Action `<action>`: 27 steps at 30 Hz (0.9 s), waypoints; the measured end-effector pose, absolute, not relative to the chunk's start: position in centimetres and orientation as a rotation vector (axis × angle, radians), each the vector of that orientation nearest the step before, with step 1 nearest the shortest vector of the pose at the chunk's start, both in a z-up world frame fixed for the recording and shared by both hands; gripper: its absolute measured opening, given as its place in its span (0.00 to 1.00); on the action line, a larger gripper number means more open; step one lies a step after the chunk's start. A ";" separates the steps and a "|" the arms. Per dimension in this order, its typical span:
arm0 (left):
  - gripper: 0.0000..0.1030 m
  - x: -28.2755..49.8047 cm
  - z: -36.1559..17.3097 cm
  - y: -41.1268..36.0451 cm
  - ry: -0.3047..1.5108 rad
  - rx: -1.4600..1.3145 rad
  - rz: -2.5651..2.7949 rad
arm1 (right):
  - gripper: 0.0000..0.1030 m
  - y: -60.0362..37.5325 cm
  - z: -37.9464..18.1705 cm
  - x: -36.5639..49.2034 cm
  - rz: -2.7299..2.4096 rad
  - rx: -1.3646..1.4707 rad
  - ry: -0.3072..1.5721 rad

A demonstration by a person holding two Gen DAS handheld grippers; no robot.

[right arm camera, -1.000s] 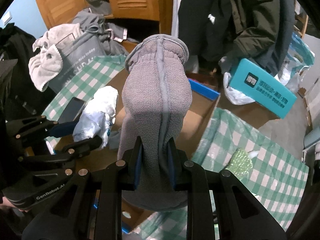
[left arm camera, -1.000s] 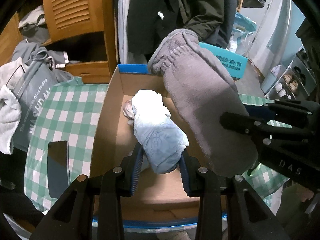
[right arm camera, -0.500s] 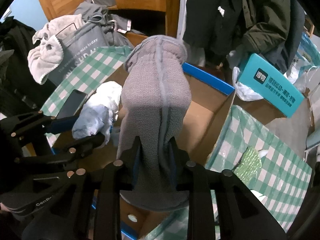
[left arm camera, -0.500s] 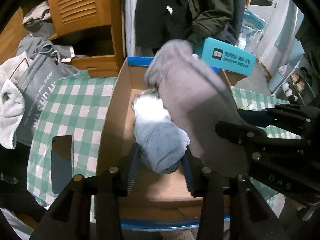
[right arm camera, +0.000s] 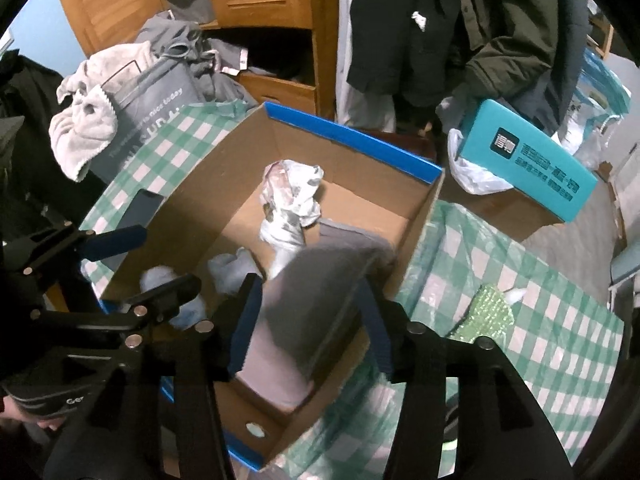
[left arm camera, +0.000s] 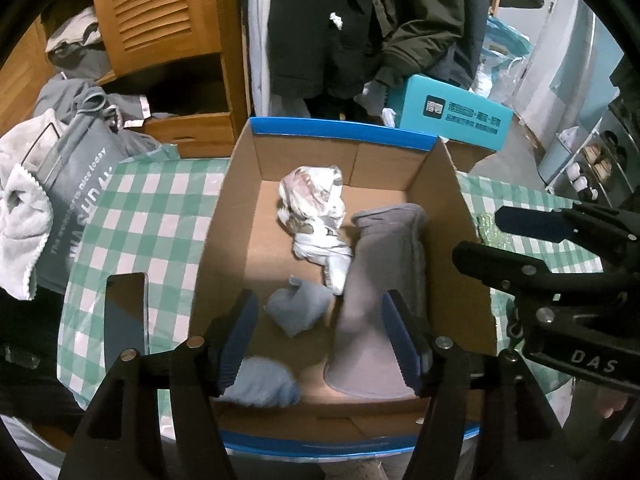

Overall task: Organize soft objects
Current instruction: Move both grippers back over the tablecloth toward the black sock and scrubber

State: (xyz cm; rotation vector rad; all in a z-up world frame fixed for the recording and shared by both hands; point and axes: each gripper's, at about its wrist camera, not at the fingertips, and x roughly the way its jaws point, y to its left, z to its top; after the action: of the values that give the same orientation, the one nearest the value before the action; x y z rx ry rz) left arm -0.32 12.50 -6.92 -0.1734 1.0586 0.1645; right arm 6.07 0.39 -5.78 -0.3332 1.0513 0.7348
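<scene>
item: my left gripper [left arm camera: 320, 334], jaws having just been opening, now standing wide with nothing pinched; a small blue-grey cloth [left arm camera: 298, 310] is lying loose on the box floor between and beyond the blue pads. a second pale blue bundle [left arm camera: 262, 386] is sitting by the left pad, against the near wall.

item: my right gripper [right arm camera: 310, 326], jaws likewise having just been opening, now parted; the grey fleece mitten [right arm camera: 320, 280] is blurred between the fingers and i am seeing no pad pressing on it. in the left view the same mitten [left arm camera: 380, 280] is lying lengthwise along the box's right side, cuff toward the far wall.

item: crumpled white printed cloth [left arm camera: 316, 212], resting mid-box, touching the mitten.

item: cardboard box [left arm camera: 224, 220], blue-edged, open-topped, sitting on a green checked tablecloth [left arm camera: 140, 208].

item: dark phone [left arm camera: 124, 314], lying flat on the cloth left of the box.

item: grey tote bag [left arm camera: 72, 200] with a white towel [left arm camera: 20, 232] draped over it, far left.

item: teal carton [right arm camera: 528, 160], beyond the box.
</scene>
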 end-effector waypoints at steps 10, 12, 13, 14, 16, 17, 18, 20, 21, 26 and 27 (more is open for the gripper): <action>0.64 0.3 -6.6 10.4 1.062 -0.143 0.133 | 0.58 -3.0 -5.2 6.3 0.692 -0.302 1.044; 0.65 0.5 -6.5 9.6 1.065 -0.132 0.122 | 0.58 -3.8 -5.1 6.4 0.681 -0.293 1.043; 0.65 0.6 -6.5 9.3 1.067 -0.125 0.117 | 0.58 -4.3 -5.1 6.4 0.677 -0.287 1.043; 0.65 0.6 -6.5 9.0 1.069 -0.120 0.113 | 0.59 -4.6 -5.1 6.4 0.674 -0.284 1.044; 0.65 0.9 -6.5 8.0 1.074 -0.108 0.099 | 0.59 -5.6 -5.1 6.5 0.666 -0.274 1.044; 0.65 1.0 -6.5 7.7 1.075 -0.105 0.095 | 0.59 -6.2 -5.1 6.6 0.659 -0.269 1.045; 0.65 1.2 -6.5 7.2 1.078 -0.098 0.086 | 0.59 -6.6 -5.2 6.6 0.652 -0.267 1.047; 0.65 1.4 -6.5 6.5 1.080 -0.088 0.074 | 0.59 -7.6 -5.4 6.8 0.636 -0.258 1.053; 0.65 1.5 -6.4 6.0 1.081 -0.081 0.067 | 0.59 -8.4 -5.5 7.0 0.626 -0.248 1.058; 0.65 2.0 -6.3 3.8 1.083 -0.053 0.040 | 0.59 -11.0 -5.8 7.3 0.594 -0.216 1.066; 0.65 2.0 -6.3 3.4 1.086 -0.048 0.033 | 0.59 -11.5 -5.9 7.3 0.588 -0.212 1.065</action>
State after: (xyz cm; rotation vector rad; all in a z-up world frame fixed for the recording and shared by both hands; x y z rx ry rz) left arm 2.04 3.38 -6.31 -0.0481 1.0860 0.0334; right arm 7.29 -11.52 -5.86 -0.2117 1.0654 0.5878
